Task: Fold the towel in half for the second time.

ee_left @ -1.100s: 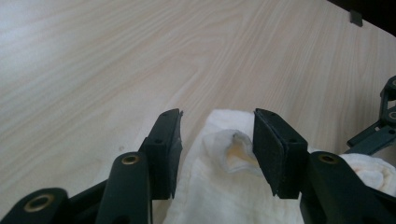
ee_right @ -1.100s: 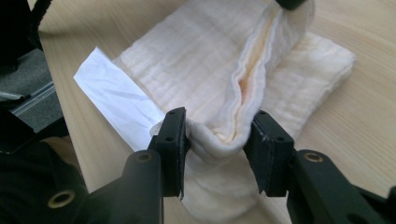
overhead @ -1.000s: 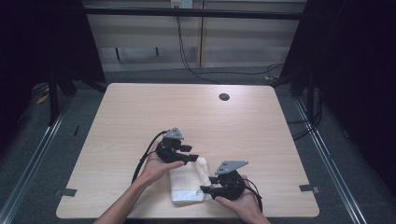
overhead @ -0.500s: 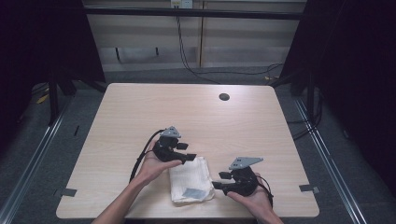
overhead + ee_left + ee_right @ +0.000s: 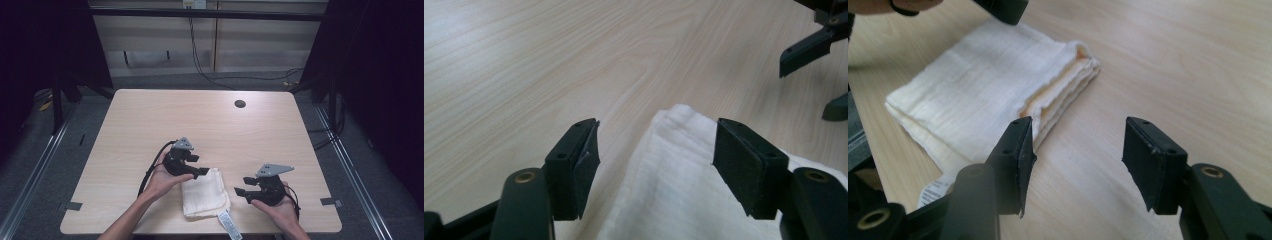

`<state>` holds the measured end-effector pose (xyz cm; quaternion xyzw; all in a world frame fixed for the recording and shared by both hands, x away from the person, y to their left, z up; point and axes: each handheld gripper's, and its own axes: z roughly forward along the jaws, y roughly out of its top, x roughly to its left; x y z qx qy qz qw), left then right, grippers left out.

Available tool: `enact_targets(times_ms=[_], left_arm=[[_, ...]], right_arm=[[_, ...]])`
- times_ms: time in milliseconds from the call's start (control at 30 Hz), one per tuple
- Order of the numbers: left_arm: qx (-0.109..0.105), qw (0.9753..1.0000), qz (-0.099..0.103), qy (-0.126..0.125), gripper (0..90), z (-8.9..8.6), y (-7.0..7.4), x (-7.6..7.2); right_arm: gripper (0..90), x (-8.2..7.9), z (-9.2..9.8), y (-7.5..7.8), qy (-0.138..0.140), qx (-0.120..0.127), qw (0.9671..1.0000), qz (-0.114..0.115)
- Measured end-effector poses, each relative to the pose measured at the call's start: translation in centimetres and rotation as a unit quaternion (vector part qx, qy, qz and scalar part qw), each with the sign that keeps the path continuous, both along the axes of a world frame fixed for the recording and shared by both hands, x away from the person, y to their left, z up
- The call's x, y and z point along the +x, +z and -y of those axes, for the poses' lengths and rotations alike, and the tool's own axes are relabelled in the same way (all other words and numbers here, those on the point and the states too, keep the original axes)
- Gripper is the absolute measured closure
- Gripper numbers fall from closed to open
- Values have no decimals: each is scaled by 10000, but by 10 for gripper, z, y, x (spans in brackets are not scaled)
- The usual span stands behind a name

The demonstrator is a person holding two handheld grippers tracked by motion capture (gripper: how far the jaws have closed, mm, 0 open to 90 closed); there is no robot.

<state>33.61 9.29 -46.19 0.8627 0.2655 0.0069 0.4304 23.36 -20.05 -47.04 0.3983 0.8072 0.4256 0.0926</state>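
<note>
My folded cloth lies flat between my tongs; left gripper over its far corner, right gripper beside it, both released, folding apparently done

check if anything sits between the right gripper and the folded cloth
Nothing visible does. The right gripper has its jaws open beside the cloth, with bare table between them. The left gripper is at the cloth's far side.
</note>
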Motion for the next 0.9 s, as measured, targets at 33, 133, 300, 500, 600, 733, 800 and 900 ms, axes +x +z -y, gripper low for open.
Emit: enact_targets(times_ms=[33,133,300,500,600,733,800,900], left_arm=[[18,10000,34,-27,318,-2,2,-2],[40,9999,108,-87,301,-8,8,-8],[-11,10000,91,24,265,-26,14,-15],[-61,9997,148,170,238,-50,21,-24],[-16,9995,143,276,242,-60,18,-28],[75,9993,129,341,258,-70,14,-34],[53,9992,142,360,258,-75,13,-39],[61,9987,239,448,261,-83,13,-48]], right_arm=[[455,-1,1,3,-19,21,10000,56],[449,-1,3,9,-16,50,9999,164],[420,5,7,16,119,215,9995,200],[407,7,17,24,36,207,9990,401],[406,6,19,25,7,171,9989,442],[403,5,26,25,-45,135,9986,502],[401,4,31,24,-109,166,9985,514],[400,3,35,22,-141,191,9983,531]])
